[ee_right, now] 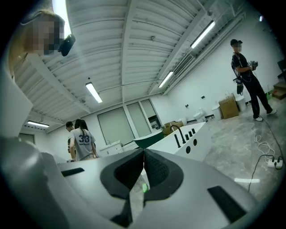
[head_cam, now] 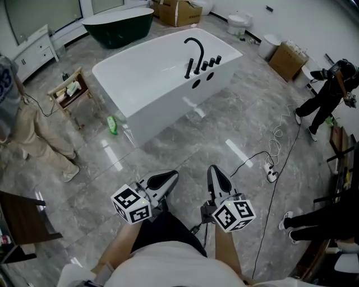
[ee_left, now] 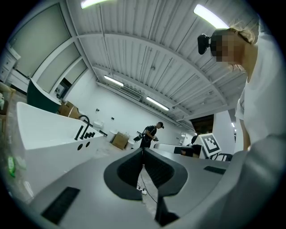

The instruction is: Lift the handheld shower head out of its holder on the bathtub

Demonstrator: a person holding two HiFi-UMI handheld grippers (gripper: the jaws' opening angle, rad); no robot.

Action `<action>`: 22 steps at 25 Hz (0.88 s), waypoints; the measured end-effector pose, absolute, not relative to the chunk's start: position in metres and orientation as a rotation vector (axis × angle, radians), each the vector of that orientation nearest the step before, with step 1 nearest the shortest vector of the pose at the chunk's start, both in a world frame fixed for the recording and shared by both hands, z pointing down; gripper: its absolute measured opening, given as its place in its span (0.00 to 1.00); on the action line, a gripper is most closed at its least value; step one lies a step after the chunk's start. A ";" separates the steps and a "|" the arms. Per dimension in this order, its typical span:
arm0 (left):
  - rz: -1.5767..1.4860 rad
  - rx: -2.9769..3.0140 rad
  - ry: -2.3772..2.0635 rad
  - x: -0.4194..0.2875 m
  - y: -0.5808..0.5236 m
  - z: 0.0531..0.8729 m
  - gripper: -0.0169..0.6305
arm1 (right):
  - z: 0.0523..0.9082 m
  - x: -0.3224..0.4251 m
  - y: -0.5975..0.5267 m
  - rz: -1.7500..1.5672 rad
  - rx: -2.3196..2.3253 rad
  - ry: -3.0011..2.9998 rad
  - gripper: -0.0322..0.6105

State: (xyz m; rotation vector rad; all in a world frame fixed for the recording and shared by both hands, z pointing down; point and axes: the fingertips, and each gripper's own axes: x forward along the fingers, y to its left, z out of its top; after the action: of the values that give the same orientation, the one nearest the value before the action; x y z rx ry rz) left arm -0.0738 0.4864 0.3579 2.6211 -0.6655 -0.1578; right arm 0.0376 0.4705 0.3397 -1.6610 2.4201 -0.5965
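Observation:
A white bathtub (head_cam: pixel 146 84) stands on the grey floor ahead of me. On its far rim is a black set: a curved spout (head_cam: pixel 194 45), the upright handheld shower head (head_cam: pixel 189 68) in its holder, and three knobs (head_cam: pixel 211 61). Both grippers hang close to my body, well short of the tub. My left gripper (head_cam: pixel 171 175) is shut with nothing between its jaws, and so is my right gripper (head_cam: pixel 212 167). The tub (ee_left: pixel 44 129) and its black fittings (ee_left: pixel 83 126) lie to the left in the left gripper view. In the right gripper view the fittings (ee_right: pixel 182 135) show right of centre.
A dark green tub (head_cam: pixel 118 25) and cardboard boxes (head_cam: pixel 179 11) stand behind. A wooden stool (head_cam: pixel 70 92) and a green bottle (head_cam: pixel 113 124) are left of the white tub. A cable and power strip (head_cam: pixel 271 174) lie at the right. People stand at left (head_cam: pixel 28 134) and right (head_cam: pixel 328 89).

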 end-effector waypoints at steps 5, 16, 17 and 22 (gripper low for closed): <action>-0.176 2.631 -0.654 -0.063 0.462 0.356 0.06 | 0.338 0.044 0.449 -0.585 -1.659 2.430 0.08; -0.156 2.616 -0.615 -0.034 0.405 0.365 0.06 | 0.343 0.062 0.398 -0.614 -1.660 2.424 0.08; -0.154 2.611 -0.617 -0.032 0.398 0.366 0.06 | 0.344 0.064 0.391 -0.616 -1.664 2.424 0.08; -0.146 2.610 -0.621 -0.025 0.361 0.363 0.06 | 0.343 0.073 0.354 -0.629 -1.677 2.408 0.08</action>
State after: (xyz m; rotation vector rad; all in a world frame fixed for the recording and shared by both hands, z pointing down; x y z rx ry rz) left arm -0.0250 0.3610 0.3626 2.6102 -0.6214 -0.1458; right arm 0.0728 0.3540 0.3426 -1.6768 2.4077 -0.6286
